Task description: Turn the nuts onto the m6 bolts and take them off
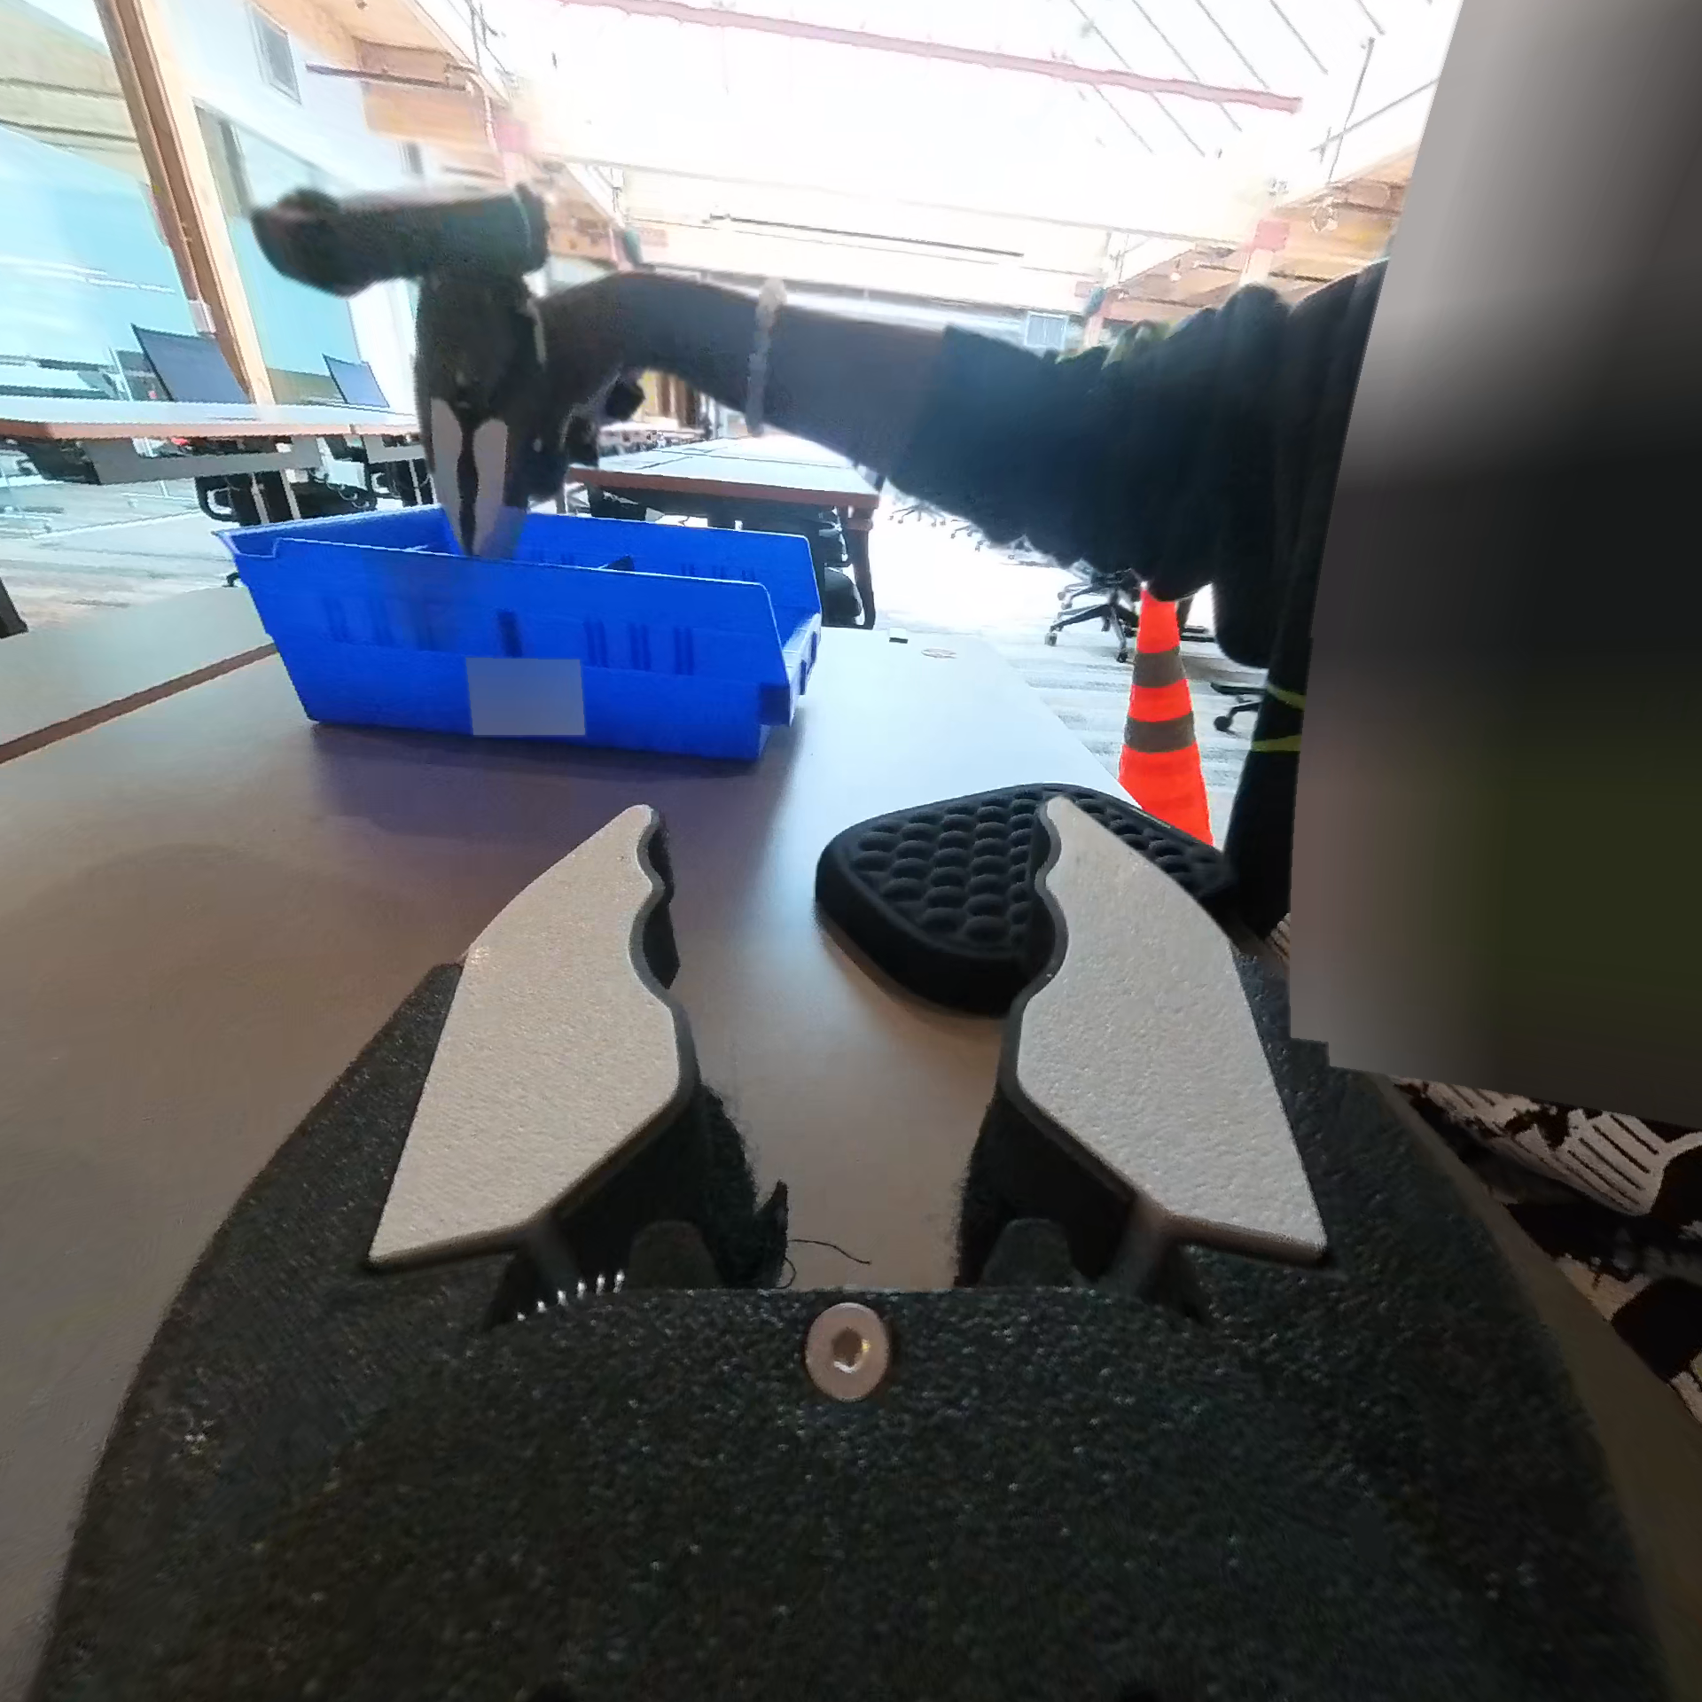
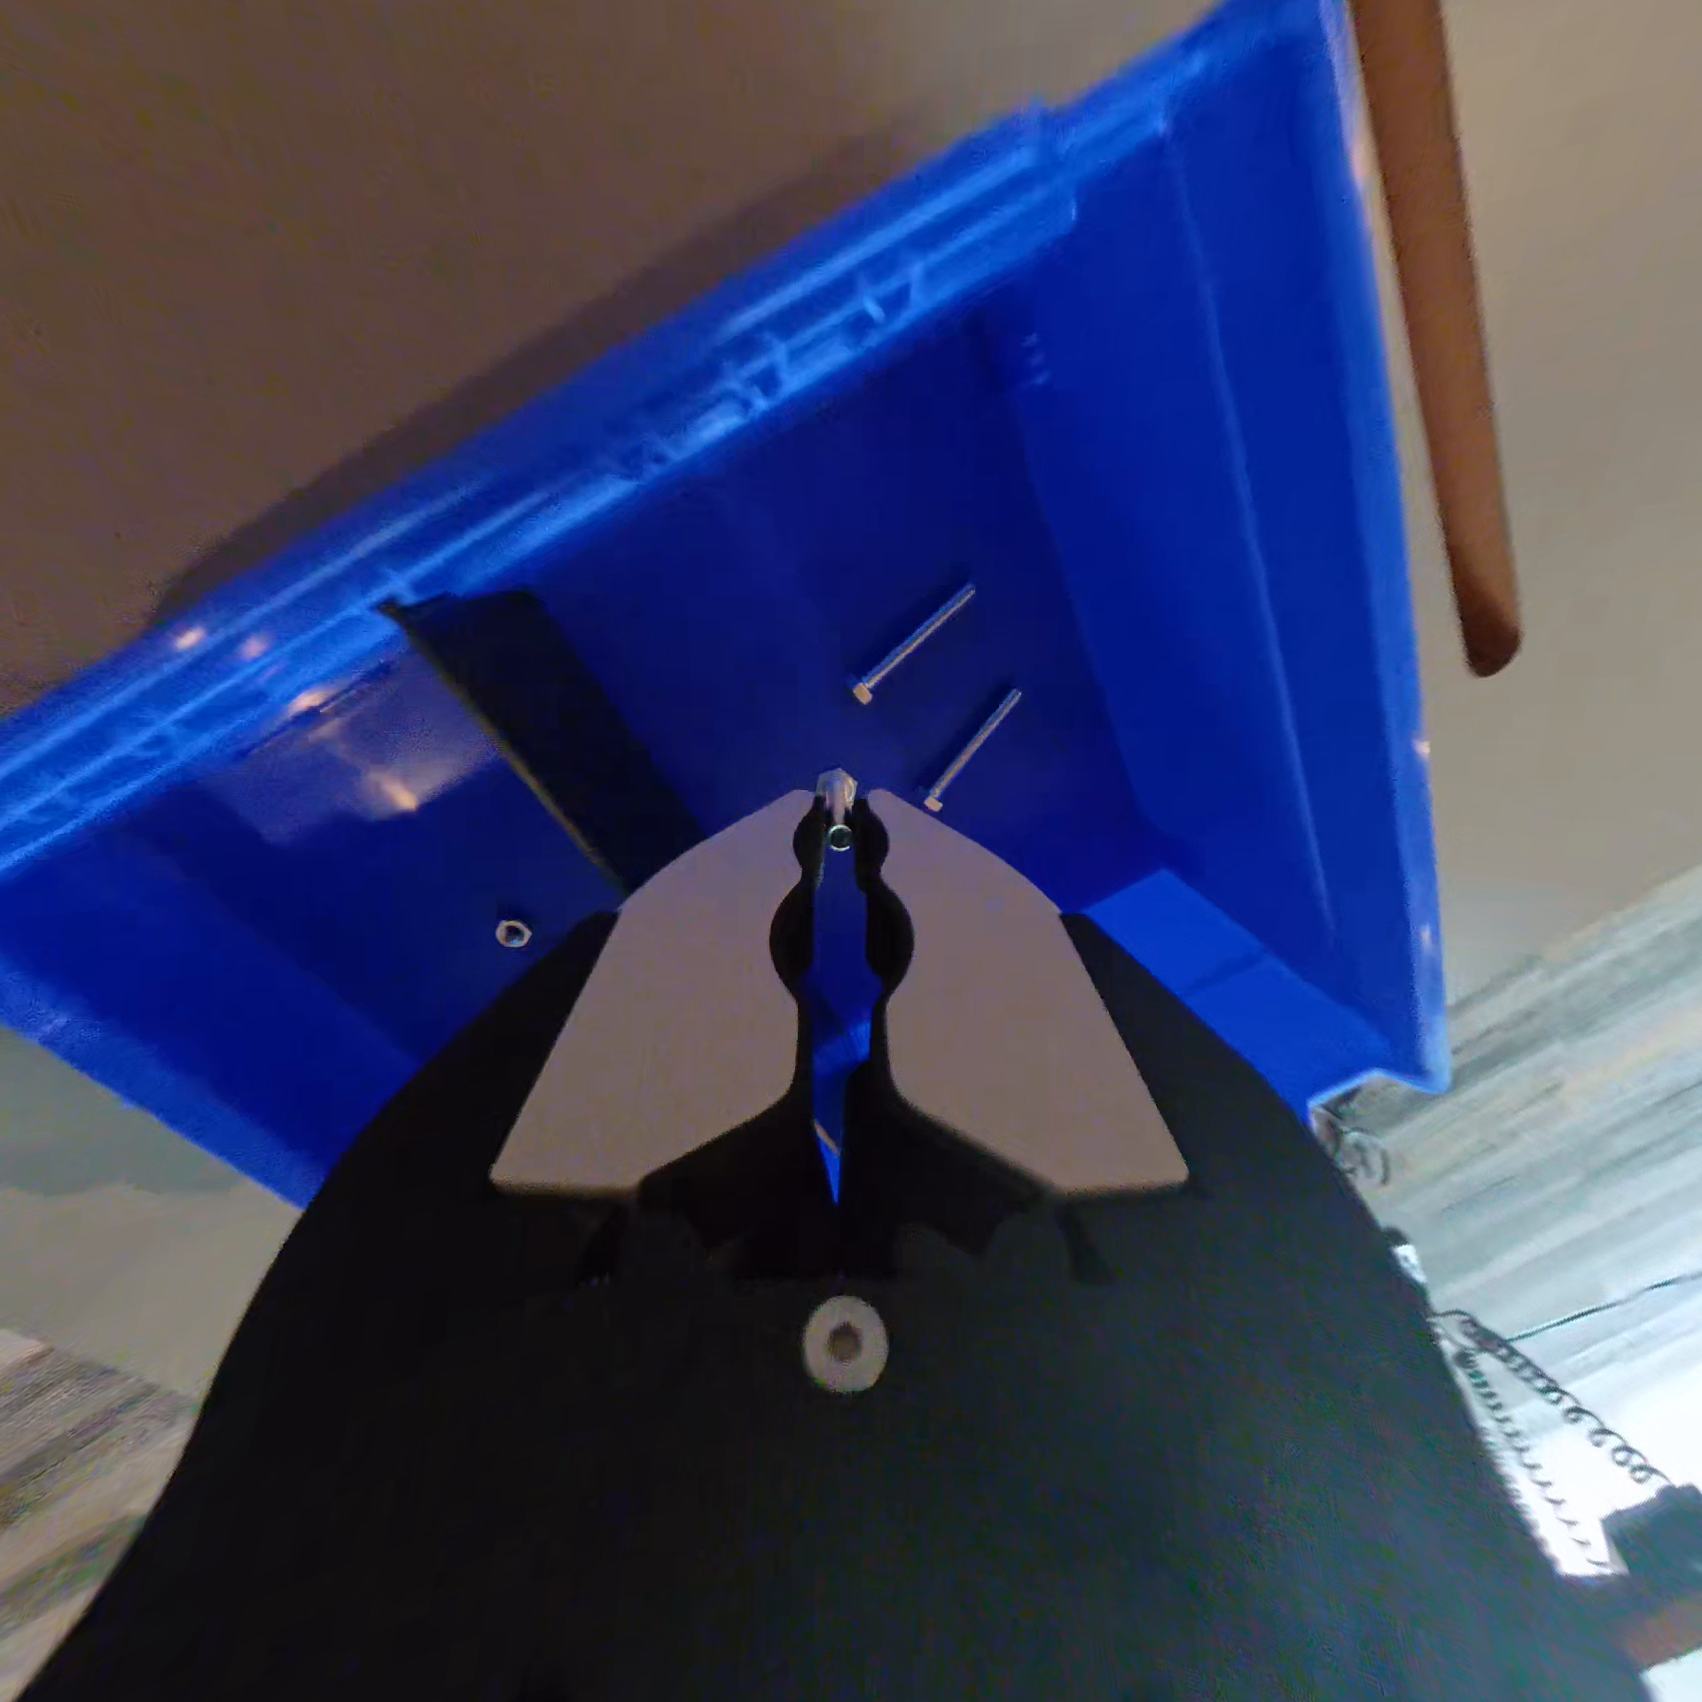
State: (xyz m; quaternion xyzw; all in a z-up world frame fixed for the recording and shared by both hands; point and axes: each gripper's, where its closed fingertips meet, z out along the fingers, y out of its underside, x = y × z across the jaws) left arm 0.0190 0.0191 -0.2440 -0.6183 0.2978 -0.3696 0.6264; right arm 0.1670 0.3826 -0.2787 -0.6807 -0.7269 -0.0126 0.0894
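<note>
Right tool [image 2: 836, 815], inside the blue plastic bin [image 2: 1151, 553], grips our slim silver steel bolt [image 2: 836, 810]; left tool [image 1: 852, 829] gapes wide above the brown surface [image 1: 230, 875].

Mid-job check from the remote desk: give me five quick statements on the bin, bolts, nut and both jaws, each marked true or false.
1. The right gripper has its jaws closed on a bolt. True.
2. Two more bolts lie loose in the blue bin. True.
3. The left gripper holds a nut. False: its jaws stand open over bare table.
4. A loose nut sits across the black divider from the loose bolts. True.
5. The bin is red. False: blue.
</note>
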